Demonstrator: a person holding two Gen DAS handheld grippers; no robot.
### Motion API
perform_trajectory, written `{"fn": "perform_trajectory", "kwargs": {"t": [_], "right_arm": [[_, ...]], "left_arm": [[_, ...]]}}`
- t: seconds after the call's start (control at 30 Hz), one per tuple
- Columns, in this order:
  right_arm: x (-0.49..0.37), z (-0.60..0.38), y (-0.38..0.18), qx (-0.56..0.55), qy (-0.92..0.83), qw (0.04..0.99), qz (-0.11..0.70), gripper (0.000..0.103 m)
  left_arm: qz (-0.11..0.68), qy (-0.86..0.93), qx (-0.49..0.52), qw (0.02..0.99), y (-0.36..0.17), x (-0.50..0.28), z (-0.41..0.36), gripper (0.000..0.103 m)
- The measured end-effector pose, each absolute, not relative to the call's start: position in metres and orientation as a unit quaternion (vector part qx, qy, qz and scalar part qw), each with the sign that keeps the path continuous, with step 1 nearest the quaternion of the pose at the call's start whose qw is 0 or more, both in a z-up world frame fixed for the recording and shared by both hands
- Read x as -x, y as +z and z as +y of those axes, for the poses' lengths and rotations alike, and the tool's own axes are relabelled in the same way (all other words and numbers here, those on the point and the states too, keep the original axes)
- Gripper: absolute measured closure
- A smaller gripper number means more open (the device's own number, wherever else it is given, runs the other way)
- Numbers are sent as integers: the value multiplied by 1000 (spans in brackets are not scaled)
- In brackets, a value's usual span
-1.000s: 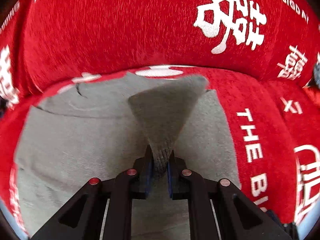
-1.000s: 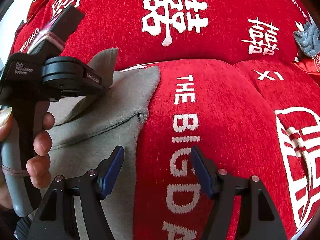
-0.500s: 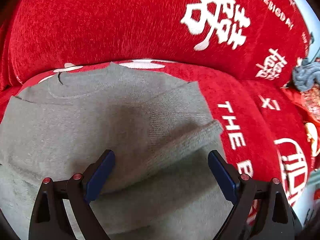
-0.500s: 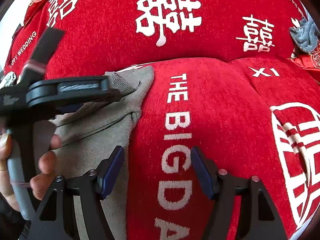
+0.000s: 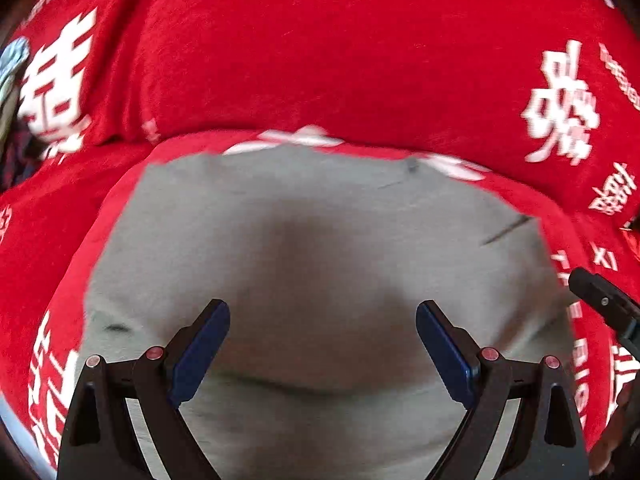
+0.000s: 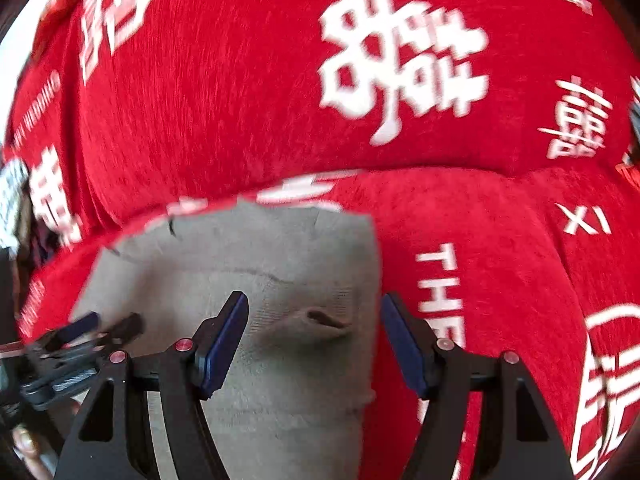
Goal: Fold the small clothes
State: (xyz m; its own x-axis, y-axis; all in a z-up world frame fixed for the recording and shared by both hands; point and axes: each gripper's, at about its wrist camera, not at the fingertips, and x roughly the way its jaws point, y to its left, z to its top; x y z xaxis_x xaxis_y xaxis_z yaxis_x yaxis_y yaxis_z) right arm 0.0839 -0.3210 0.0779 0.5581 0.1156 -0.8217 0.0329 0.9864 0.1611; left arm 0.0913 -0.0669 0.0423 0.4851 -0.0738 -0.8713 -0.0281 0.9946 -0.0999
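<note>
A small grey knit garment lies flat on a red sofa seat. It also shows in the right wrist view, with a sleeve folded onto its right side, the cuff lying on top. My left gripper is open and empty, low over the garment's middle. My right gripper is open and empty over the garment's right edge, straddling the folded cuff. The left gripper also shows in the right wrist view, and the right gripper's tip in the left wrist view.
The red sofa backrest with white characters rises right behind the garment. A seam to the adjacent seat cushion runs on the right. A grey cloth lies at the far right edge.
My left gripper opened and let go of the sleeve, which now lies folded on the garment, then swung left over the garment's middle. My right gripper moved left over the garment's right edge.
</note>
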Motion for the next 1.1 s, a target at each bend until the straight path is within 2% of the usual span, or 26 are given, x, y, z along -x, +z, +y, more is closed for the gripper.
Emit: {"fn": "perform_trajectory", "kwargs": {"t": [0.2, 0.4, 0.53, 0.63, 0.73, 0.8, 1.1], "right_arm": [[-51, -312, 32, -25, -4, 854, 520, 31], [-21, -317, 67, -24, -35, 882, 470, 31], [-31, -290, 96, -28, 11, 899, 436, 31], [-52, -269, 82, -60, 75, 883, 460, 31], [-61, -270, 51, -65, 37, 865, 497, 31], [-49, -281, 41, -87, 36, 871, 483, 31], [-30, -253, 66, -33, 30, 887, 460, 31]], "left_arm": [[503, -22, 33, 864, 25, -68, -37, 8], [489, -30, 47, 871, 41, -62, -29, 8], [490, -20, 61, 870, 47, -73, -25, 8], [500, -8, 50, 865, 40, -76, -20, 8], [509, 0, 55, 859, 30, -72, -6, 8], [511, -3, 60, 857, 22, -68, 3, 8], [497, -10, 63, 865, 36, -65, -2, 8]]}}
